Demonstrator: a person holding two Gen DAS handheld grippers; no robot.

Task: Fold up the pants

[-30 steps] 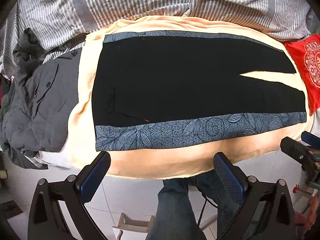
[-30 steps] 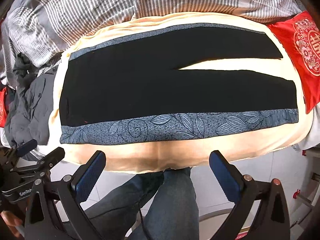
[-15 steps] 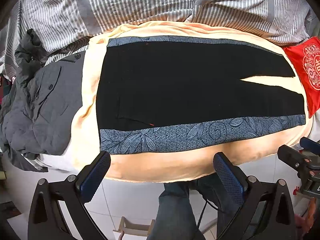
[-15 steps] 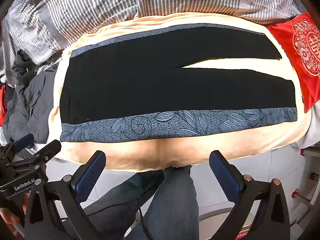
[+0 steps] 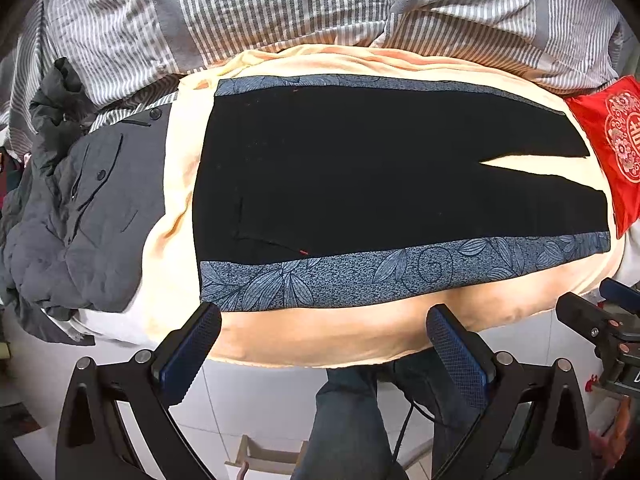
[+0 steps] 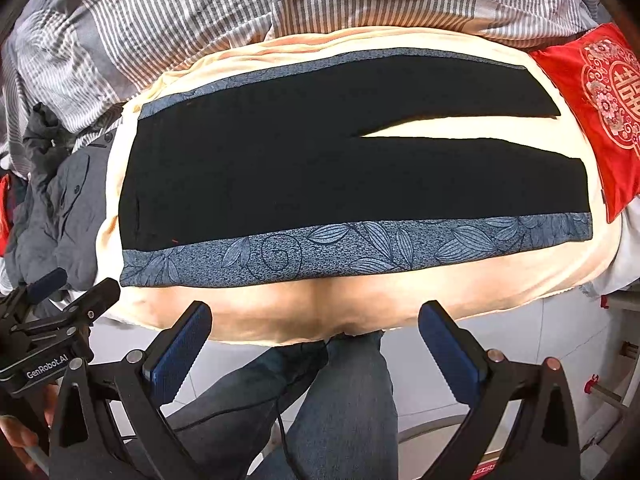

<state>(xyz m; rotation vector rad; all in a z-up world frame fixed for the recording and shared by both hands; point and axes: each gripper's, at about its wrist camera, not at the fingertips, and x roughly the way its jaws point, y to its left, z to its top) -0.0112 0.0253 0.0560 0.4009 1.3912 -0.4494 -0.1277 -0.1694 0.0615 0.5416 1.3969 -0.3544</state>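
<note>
Black pants (image 5: 360, 172) with blue-grey leaf-patterned side bands lie flat on a cream blanket (image 5: 340, 336), waist at the left, legs to the right with a narrow gap between them. They show in the right wrist view too (image 6: 320, 168). My left gripper (image 5: 324, 344) is open and empty, just off the blanket's near edge below the waist end. My right gripper (image 6: 316, 340) is open and empty, off the near edge below the pants' middle. Each gripper shows at the side of the other's view.
A grey jacket (image 5: 88, 216) is heaped left of the blanket. A red embroidered cushion (image 5: 616, 148) lies at the right. A striped duvet (image 5: 300, 8) is bunched behind. The person's jeans-clad legs (image 6: 348, 408) and tiled floor are below the bed edge.
Both grippers have moved forward toward the bed's near edge, so the pants sit lower in both views. Both stay open.
</note>
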